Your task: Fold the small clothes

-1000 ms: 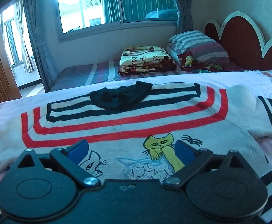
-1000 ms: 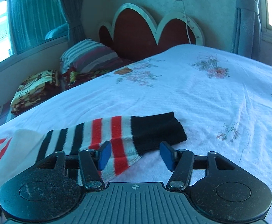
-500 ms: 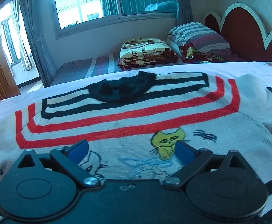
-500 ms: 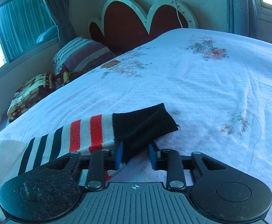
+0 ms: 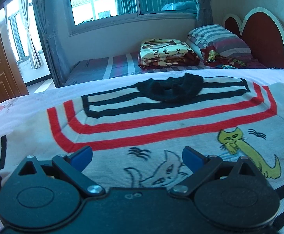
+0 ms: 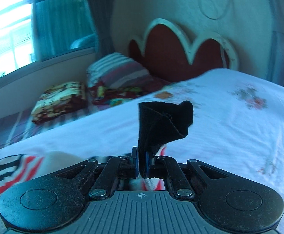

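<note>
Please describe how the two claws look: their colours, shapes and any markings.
The left claw is matte black, with two round discs, angled link arms with silver rivets, and blue fingertips. The right claw has the same black build and blue pads, plus a grey ribbed plate with a small crosshair mark. No cables, hands or sleeves are visible.

My right hand-held gripper (image 6: 142, 164) has open white bed (image 6: 229, 120) ahead and to its right, bare sheet up to the headboard (image 6: 181, 48). To the left the sweater (image 5: 161, 120) covers the bed. Beyond it, a folded blanket (image 5: 167, 51) and striped pillow (image 5: 218, 39) block the far side.
</note>
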{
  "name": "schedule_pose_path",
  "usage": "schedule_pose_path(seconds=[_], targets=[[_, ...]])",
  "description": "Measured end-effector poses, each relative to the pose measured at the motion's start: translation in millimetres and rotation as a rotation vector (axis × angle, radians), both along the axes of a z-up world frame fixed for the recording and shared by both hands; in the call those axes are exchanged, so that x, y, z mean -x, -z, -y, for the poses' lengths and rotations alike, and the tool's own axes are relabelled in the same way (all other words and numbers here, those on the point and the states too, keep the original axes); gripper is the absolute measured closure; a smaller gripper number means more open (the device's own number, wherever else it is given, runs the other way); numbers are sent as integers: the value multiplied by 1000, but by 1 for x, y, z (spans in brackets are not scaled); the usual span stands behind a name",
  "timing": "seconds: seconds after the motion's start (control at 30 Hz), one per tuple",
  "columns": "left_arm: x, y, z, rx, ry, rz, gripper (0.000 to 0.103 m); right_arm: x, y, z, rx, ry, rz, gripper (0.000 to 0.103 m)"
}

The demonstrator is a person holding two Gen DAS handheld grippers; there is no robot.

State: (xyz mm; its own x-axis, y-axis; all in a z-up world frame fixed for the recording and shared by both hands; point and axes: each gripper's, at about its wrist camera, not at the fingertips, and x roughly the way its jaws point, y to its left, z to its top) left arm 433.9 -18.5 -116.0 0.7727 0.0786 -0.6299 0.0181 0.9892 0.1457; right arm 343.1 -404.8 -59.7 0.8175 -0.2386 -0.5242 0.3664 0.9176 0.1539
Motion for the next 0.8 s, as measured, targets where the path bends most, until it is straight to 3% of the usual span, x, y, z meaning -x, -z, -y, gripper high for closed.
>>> schedule_pose_path(seconds=[0.2,0.43,0.8], targets=[[6,-9,-41,42,-45,14,5,-24,-3,-111,2,-213,6,97],[16,-20,-102,119,-111,16,5,-47,22,-227,8,-433,-45,97],[28,-21,-142,150,-144,1,5,-48,61,-318,-17,-620,-138,97]])
